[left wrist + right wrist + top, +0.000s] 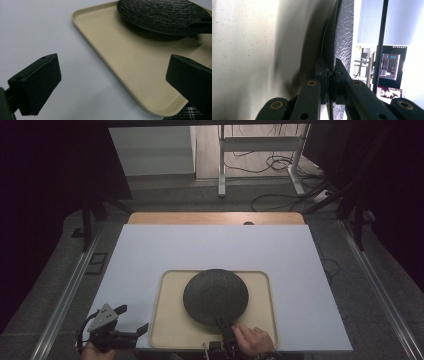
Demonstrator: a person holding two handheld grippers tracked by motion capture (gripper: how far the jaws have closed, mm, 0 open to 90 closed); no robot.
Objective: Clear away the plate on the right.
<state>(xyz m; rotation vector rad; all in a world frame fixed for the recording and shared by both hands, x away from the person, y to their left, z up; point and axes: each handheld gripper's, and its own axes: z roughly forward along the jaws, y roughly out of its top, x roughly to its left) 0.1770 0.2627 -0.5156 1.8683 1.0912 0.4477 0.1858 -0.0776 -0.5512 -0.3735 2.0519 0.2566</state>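
Note:
A round black textured plate [215,296] hangs over a beige tray [167,320] on the white table top. My right gripper [223,326] is shut on the plate's near rim, and the plate sits tilted, lifted off the tray. In the right gripper view the jaws pinch the plate's edge [332,75], with the plate [344,32] seen edge-on. My left gripper [131,319] stands open at the tray's left front corner, nothing between its jaws. In the left gripper view the tray [130,65] and plate [162,15] lie ahead, between the spread fingers [37,85].
The white board [210,247] covers a wooden table whose far edge [215,218] shows. Beyond stand a metal frame [260,150] and cables on the floor. Rails run along both sides of the table.

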